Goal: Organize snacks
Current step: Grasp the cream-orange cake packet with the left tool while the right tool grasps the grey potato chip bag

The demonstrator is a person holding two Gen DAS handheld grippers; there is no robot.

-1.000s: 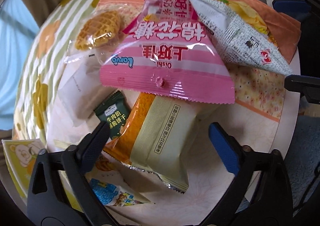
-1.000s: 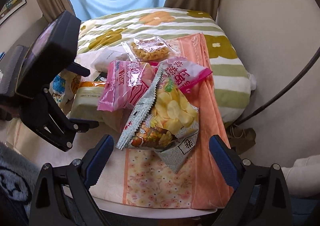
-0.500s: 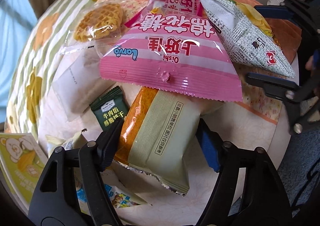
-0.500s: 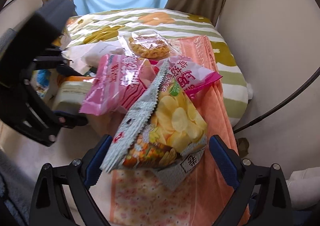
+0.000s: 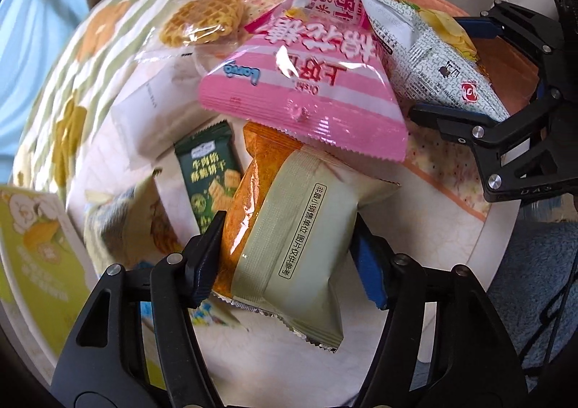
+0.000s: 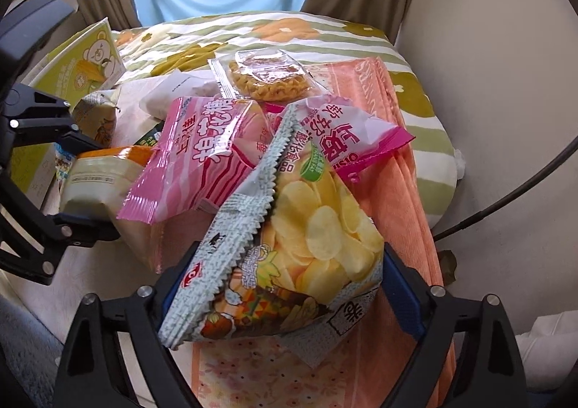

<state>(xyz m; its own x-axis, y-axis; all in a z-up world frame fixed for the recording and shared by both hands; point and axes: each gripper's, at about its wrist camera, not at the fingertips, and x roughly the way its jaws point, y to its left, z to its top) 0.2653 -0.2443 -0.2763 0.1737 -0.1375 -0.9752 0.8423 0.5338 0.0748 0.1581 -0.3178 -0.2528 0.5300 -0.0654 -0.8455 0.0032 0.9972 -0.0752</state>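
My left gripper point(image 5: 285, 256) points down at a beige-and-orange packet point(image 5: 300, 227) on the round table point(image 5: 451, 238). Its jaws are closing and both pads touch the packet's sides. A pink bag point(image 5: 307, 82) lies across the packet's far end. My right gripper point(image 6: 281, 292) straddles a grey potato-chip bag point(image 6: 318, 245), its jaws closing with the pads against the bag's edges. The chip bag leans on the pink bag point(image 6: 202, 162) and a second pink bag point(image 6: 354, 140). In the left wrist view the right gripper point(image 5: 444, 72) shows around the chip bag point(image 5: 433, 57).
A clear-wrapped waffle snack point(image 5: 202, 21), a white packet point(image 5: 155, 108) and a dark green packet point(image 5: 209, 173) lie beyond and left of the beige packet. A yellow-green bear box point(image 5: 32, 245) stands at the left edge. An orange cloth point(image 6: 408, 209) covers the table's right side, with a wall close behind.
The left jaws narrowed from wide apart onto the beige-and-orange packet. The right gripper came down and forward until the chip bag sat between its jaws, which then drew in.
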